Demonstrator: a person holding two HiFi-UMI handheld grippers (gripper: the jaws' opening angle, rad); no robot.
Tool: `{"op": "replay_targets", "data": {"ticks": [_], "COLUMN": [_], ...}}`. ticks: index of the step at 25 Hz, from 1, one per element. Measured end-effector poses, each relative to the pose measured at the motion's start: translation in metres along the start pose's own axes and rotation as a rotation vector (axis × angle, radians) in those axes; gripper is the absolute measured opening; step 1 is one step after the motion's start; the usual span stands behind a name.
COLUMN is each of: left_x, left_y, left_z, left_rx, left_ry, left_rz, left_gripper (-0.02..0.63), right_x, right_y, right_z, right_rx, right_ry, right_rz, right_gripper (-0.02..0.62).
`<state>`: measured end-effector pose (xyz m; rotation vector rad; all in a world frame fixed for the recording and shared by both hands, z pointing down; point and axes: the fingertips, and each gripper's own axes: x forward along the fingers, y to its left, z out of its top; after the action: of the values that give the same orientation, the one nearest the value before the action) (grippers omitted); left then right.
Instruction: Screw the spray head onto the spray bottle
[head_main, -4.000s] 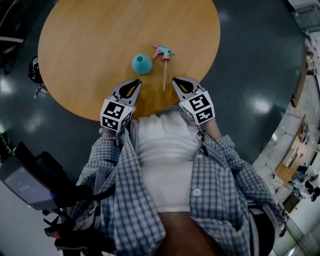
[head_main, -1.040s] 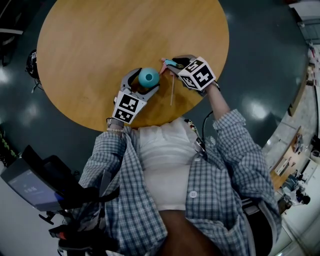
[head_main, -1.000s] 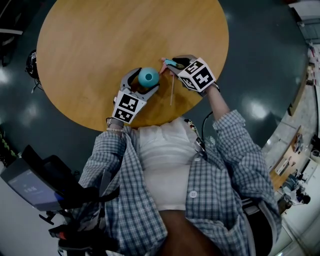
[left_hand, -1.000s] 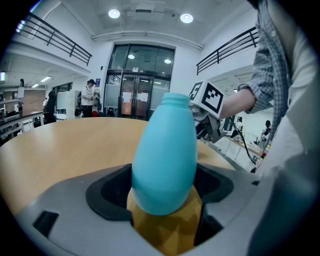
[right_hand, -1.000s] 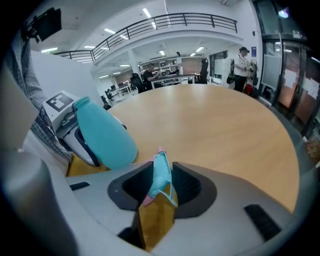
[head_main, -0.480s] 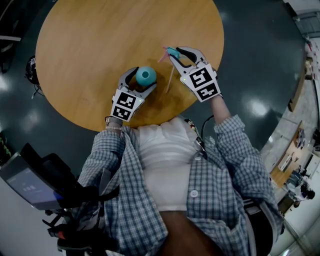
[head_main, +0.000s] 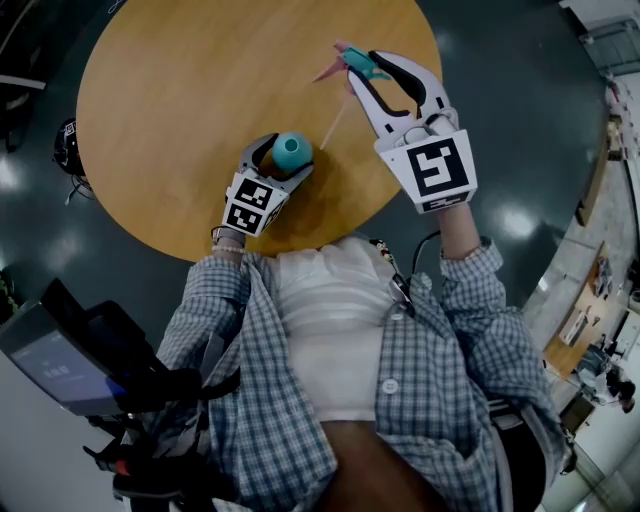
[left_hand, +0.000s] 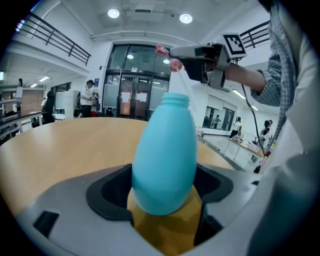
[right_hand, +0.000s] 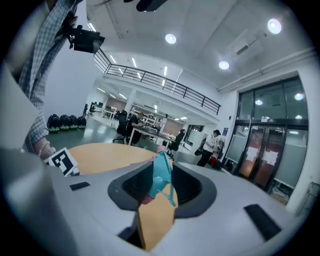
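While left gripper holds one bottle, right gripper, one sprayer

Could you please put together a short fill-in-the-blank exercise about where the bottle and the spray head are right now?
1. The blue spray bottle stands upright on the table, clamped by the ___ hand-held gripper.
2. The right hand-held gripper holds the spray head in the air, ___ than the bottle's mouth.
3. The wooden table is ___ in shape.
Missing words: left; higher; round.
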<state>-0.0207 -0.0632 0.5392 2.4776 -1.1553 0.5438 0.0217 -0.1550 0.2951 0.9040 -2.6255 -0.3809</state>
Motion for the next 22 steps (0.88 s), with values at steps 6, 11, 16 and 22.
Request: {"op": "replay_targets", "data": {"ticks": [6,11,16,22], "left_x": [0.007,0.011,0.013,0.012], "left_y": [0.004,0.005,0.004,0.003], "left_z": [0.003,0.002,0.002,0.001], "left_rx": [-0.006,-0.009,-0.005,0.0], "left_ry": [0.002,0.005,0.005,0.008], "left_rz": [-0.004,-0.006,-0.013,-0.014], "left_gripper": [0.383,0.383,0.383,0.383], "right_x": [0.004,0.019,0.026,0.025], "right_y": [0.002,0.017,0.029,0.023], "right_z": [0.051,0.041,0.025,0.019], "right_rx": [-0.024,-0.052,-0.047,-0.027], "right_ry": [-0.098,-0.073,-0.077,-0.079], "right_rz": [0.005,0.027,-0.043,-0.078], "right_gripper": [0.111,0.112,0.111,0.112]}}
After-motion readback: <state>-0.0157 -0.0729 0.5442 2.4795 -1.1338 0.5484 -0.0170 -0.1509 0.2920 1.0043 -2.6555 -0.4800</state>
